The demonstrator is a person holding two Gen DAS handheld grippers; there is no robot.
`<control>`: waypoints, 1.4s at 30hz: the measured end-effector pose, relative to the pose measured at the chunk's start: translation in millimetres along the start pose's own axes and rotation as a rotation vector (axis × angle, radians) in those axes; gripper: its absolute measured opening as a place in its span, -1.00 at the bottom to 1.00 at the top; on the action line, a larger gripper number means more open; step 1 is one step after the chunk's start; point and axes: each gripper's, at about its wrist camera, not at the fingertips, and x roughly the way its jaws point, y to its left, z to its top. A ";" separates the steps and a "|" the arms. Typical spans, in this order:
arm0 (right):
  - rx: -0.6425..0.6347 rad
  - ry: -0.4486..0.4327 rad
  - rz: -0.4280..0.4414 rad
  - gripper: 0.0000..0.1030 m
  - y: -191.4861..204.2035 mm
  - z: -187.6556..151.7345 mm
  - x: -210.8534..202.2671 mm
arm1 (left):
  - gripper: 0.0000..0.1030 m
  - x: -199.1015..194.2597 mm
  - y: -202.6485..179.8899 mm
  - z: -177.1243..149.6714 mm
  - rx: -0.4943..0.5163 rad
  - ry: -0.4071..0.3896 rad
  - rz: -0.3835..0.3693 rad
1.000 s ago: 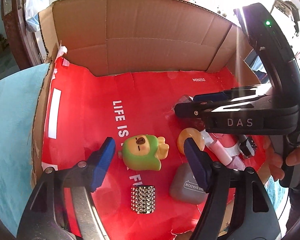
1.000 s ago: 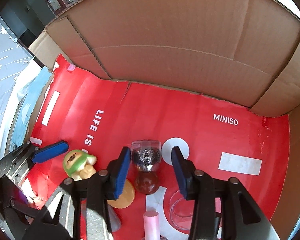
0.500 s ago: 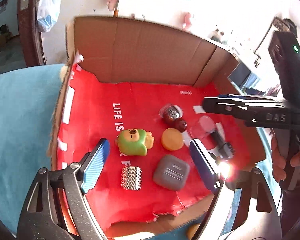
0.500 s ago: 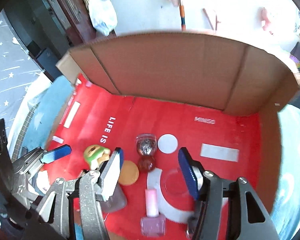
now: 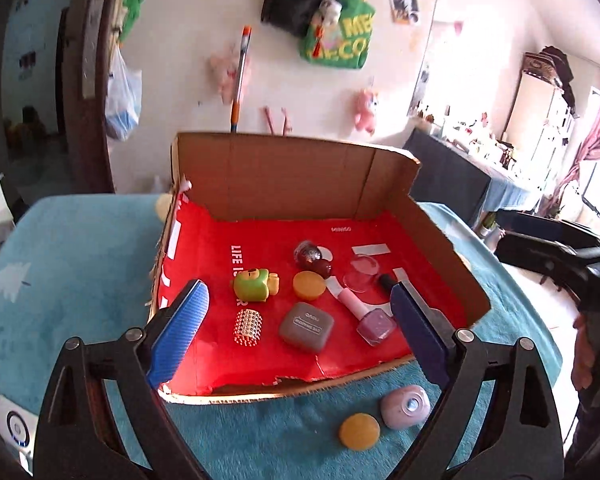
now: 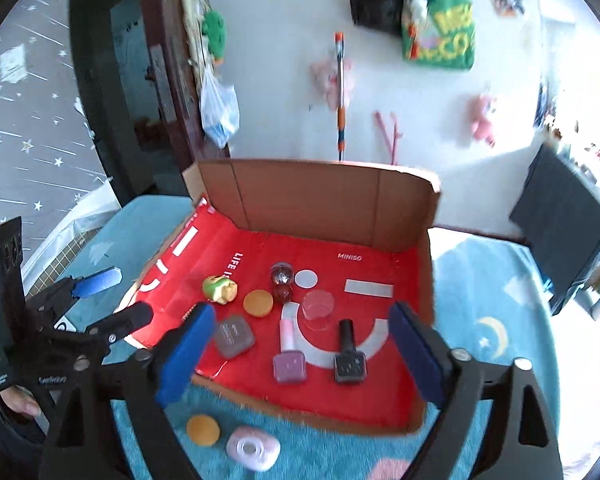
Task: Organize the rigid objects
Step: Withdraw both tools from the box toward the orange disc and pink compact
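Observation:
An open cardboard box [image 5: 292,176] with a red liner holds a green toy [image 5: 255,285], an orange disc [image 5: 309,285], a grey case [image 5: 306,326], a studded silver cylinder [image 5: 248,327], a glitter hourglass [image 6: 281,285], a clear cup [image 6: 318,309], a pink polish bottle [image 6: 289,354] and a black one [image 6: 349,354]. Another orange disc [image 6: 203,429] and a lilac round case [image 6: 253,448] lie outside on the teal cloth. My left gripper [image 5: 298,294] and right gripper [image 6: 302,314] hover in front of the box. Their jaws are opening wide, with nothing held between them.
The box [image 6: 312,196] sits on a table covered with a teal cloth [image 5: 80,272]. A white device [image 5: 14,428] lies at the near left. A dark-covered table [image 6: 560,232] stands at the right. Bags and plush toys hang on the back wall.
Both grippers have drawn back and upward out of the box and their jaws have spread. The hourglass that was between the right jaws now lies free in the box.

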 end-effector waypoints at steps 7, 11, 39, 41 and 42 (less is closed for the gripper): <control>-0.019 -0.126 -0.047 1.00 14.6 -55.3 -50.1 | 0.84 -28.3 -16.2 -33.3 -0.009 -0.064 0.012; 0.020 -0.155 -0.047 1.00 13.5 -90.6 -56.2 | 0.89 -36.8 -23.5 -58.4 -0.004 -0.087 0.034; 0.148 -0.242 -0.215 1.00 -7.9 -226.5 -22.8 | 0.95 -19.2 -43.9 -168.0 0.030 -0.092 0.123; 0.153 -0.234 -0.211 1.00 -9.5 -228.1 -21.1 | 0.95 -19.1 -43.9 -168.6 0.029 -0.091 0.126; 0.156 -0.232 -0.208 1.00 -10.1 -228.4 -20.5 | 0.95 -19.4 -44.1 -168.7 0.028 -0.092 0.126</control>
